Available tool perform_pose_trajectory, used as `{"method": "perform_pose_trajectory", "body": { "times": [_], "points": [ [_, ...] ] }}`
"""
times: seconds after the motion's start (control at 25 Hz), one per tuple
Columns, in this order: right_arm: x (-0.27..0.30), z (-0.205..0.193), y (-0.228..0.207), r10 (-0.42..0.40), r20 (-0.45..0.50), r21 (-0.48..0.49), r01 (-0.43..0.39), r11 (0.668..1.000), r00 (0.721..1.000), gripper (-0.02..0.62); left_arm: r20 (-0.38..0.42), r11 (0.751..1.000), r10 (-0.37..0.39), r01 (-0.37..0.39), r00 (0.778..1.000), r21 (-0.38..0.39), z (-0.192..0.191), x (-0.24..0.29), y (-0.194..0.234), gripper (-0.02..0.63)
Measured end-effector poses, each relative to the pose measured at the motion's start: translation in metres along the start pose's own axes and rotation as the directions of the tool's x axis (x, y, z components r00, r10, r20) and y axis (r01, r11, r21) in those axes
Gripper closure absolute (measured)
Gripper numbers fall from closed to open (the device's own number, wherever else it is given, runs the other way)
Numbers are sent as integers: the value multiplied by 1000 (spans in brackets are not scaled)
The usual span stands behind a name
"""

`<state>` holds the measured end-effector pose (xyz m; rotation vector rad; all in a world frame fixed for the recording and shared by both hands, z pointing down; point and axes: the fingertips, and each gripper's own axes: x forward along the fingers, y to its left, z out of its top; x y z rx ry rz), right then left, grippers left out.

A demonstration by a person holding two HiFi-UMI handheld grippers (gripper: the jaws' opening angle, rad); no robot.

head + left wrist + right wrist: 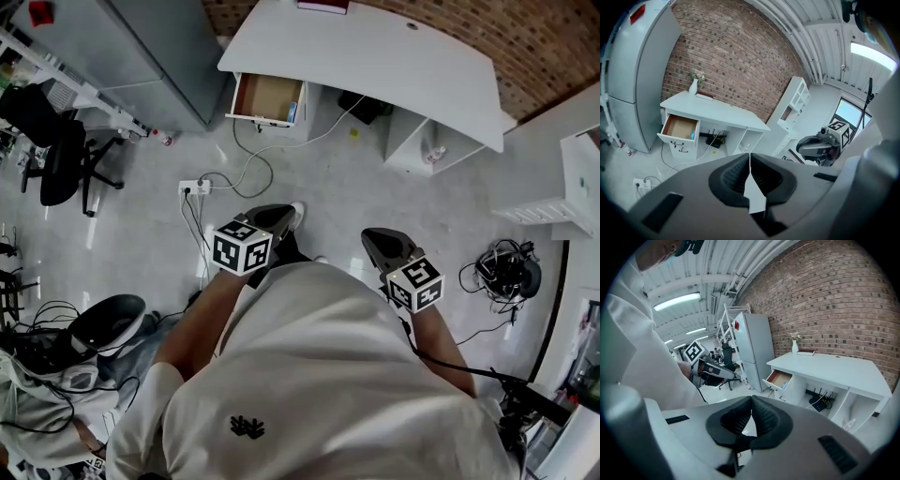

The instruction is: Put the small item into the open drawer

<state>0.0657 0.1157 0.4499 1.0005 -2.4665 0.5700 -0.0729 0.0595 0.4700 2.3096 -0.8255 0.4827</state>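
While the person stands well apart from the desk [375, 56], both grippers sit empty just in front of the white shirt [309, 375].

Two grippers, one marker cube [242, 248] on each.
- Left gripper [277, 217]: jaws pressed together, nothing between them.
- Right gripper [377, 239]: jaws also together, nothing held.

One white desk on the far side, against the brick wall [731, 56]. One open drawer [265, 96] at the desk's left end, pulled out toward the near side, brown bottom. Small item [292, 112]: one, blue, inside the drawer against its right wall, too small to identify.

- On the desk top: one white vase [693, 87] with flowers, and one dark red book [704, 95] just right of it.
- Under the desk: one black router [715, 139] with antennas.
- On the floor [375, 187] between person and desk: one white power strip [194, 187].
- Left of the desk: one tall grey cabinet [141, 47] with one red label, unreadable.
- Far left: one black office chair [56, 155].
- Right of the desk: one white shelf unit [794, 101].
- On the floor at right: one bundle of black cables [506, 267].

Writing:
- Dark marks on the drawer front, not readable.
- Small black logo on the shirt, no legible letters.
- Cubes carry black-and-white square markers only.
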Motion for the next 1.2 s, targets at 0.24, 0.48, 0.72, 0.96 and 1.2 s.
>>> {"method": "perform_pose_trajectory", "body": {
  "times": [0.24, 0.48, 0.72, 0.96, 1.2],
  "points": [
    [2, 3, -6, 12, -1, -19, -12, 1000, 1000, 566, -5, 1000, 9, -9, 1000, -3, 1, 5, 2, 577],
    [-1, -1, -14, 14, -7, -10, -14, 1000, 1000, 566, -28, 1000, 10, -10, 1000, -2, 1, 15, 0, 577],
    [-6, -6, -26, 9, -7, -7, -9, 1000, 1000, 566, -40, 1000, 2, -1, 999, 10, 5, 30, -7, 577],
    [-16, -11, -31, -7, 9, 9, 7, 1000, 1000, 566, -54, 1000, -7, 8, 998, 23, 6, 38, -18, 577],
    [-22, -21, -40, -13, -1, 37, 13, 999, 1000, 566, -72, 999, -18, 21, 997, 32, 11, 53, -26, 577]
  ]
}}
